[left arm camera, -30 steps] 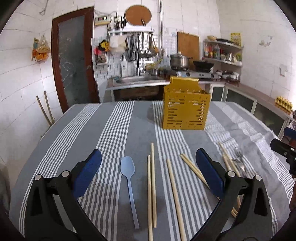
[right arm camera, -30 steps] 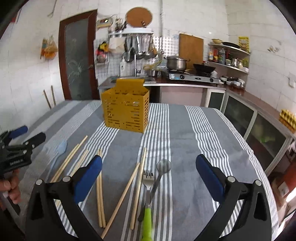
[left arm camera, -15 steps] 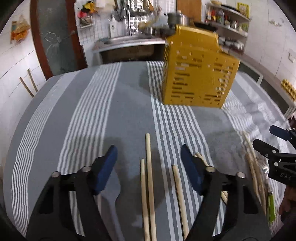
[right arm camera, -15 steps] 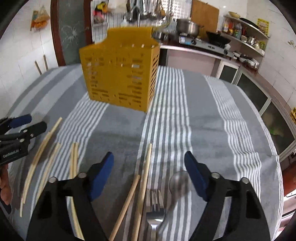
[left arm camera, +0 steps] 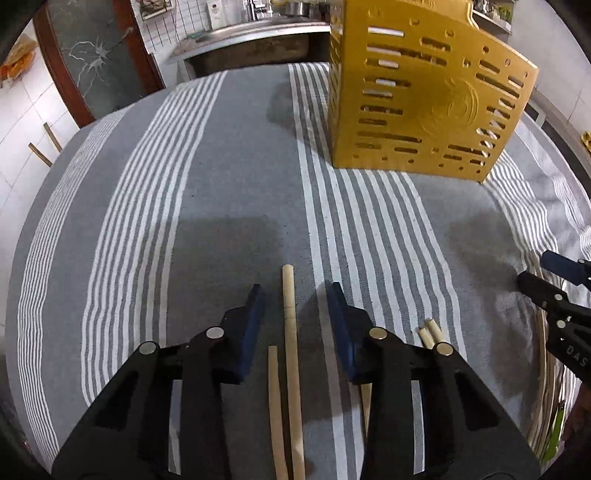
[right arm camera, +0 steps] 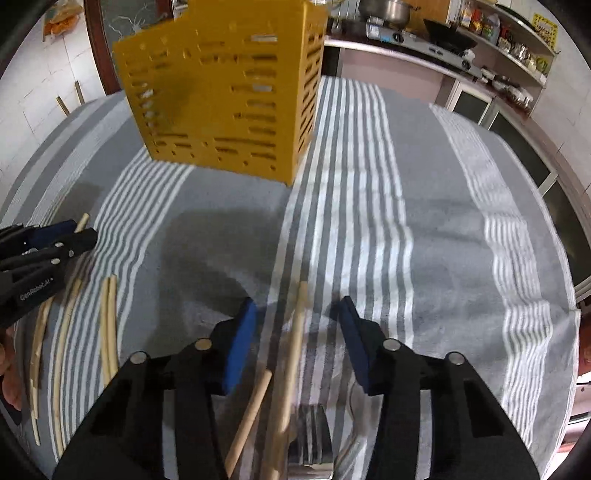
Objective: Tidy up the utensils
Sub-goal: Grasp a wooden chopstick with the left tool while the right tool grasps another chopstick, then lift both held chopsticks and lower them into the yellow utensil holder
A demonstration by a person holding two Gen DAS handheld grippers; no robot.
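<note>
Left gripper [left arm camera: 293, 295] fingers closing around a long chopstick [left arm camera: 290, 332], not pressing, right gripper [right arm camera: 297, 308] closing likewise on another chopstick [right arm camera: 295, 332], contact perhaps none, yellow basket [left arm camera: 424, 103] at one o'clock on striped tabletop [left arm camera: 229, 184]

A round table [left arm camera: 229, 177] is covered by a grey cloth with white stripes. White tiled walls [left arm camera: 22, 107] enclose the room. A dark wooden door [left arm camera: 96, 55] has a cracked frosted pane. A steel sink counter [left arm camera: 251, 31] stands behind the table. A gas stove [right arm camera: 413, 35] carries a pot [right arm camera: 384, 9] and a wok [right arm camera: 448, 38]. Wall shelves [right arm camera: 513, 40] hold jars. Low glass-fronted cabinets [right arm camera: 476, 105] line the right side.
</note>
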